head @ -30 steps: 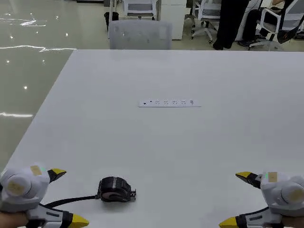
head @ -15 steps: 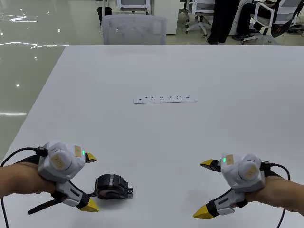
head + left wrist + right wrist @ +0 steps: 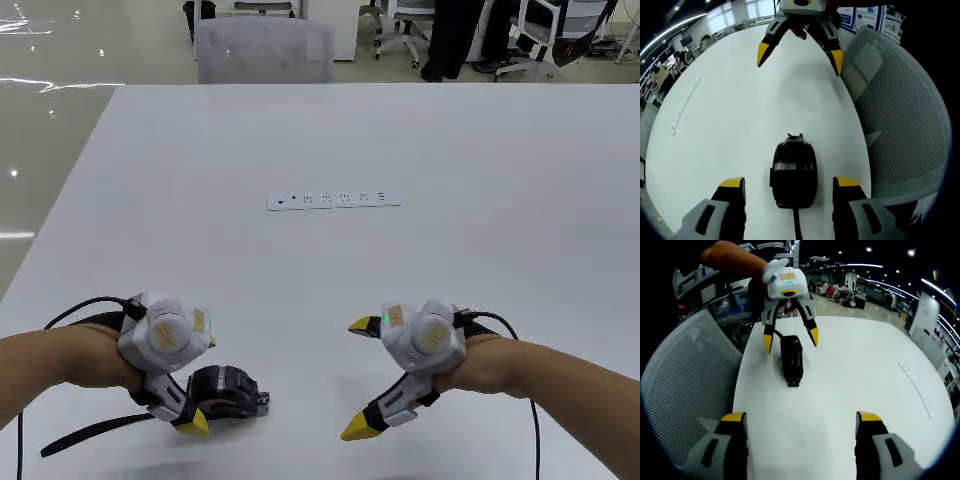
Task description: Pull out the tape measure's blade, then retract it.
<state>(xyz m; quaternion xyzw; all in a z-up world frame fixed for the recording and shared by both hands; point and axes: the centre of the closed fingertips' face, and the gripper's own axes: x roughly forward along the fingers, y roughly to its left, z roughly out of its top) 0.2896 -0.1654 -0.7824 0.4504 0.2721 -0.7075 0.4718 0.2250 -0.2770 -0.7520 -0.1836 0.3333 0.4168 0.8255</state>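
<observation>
Nearest us, a grey mesh chair (image 3: pixel 900 100) stood at the edge of the white surface (image 3: pixel 450 140). On that surface we recorded:

- **Black tape measure (image 3: pixel 225 390):** it lay near that edge, blade tip at the case mouth. Its black strap (image 3: pixel 90 432) ran off under the left arm.
- **Left hand-held gripper (image 3: pixel 202 381):** jaws spread, one on each side of the case, not touching it.
- **Right hand-held gripper (image 3: pixel 359 378):** jaws spread, well apart from the tape measure, with bare surface between.
- **White power strip (image 3: pixel 333 199):** farther off, mid-surface.

Beyond the far edge we noted a grey chair (image 3: pixel 264 50) and glossy floor (image 3: pixel 50 120).
</observation>
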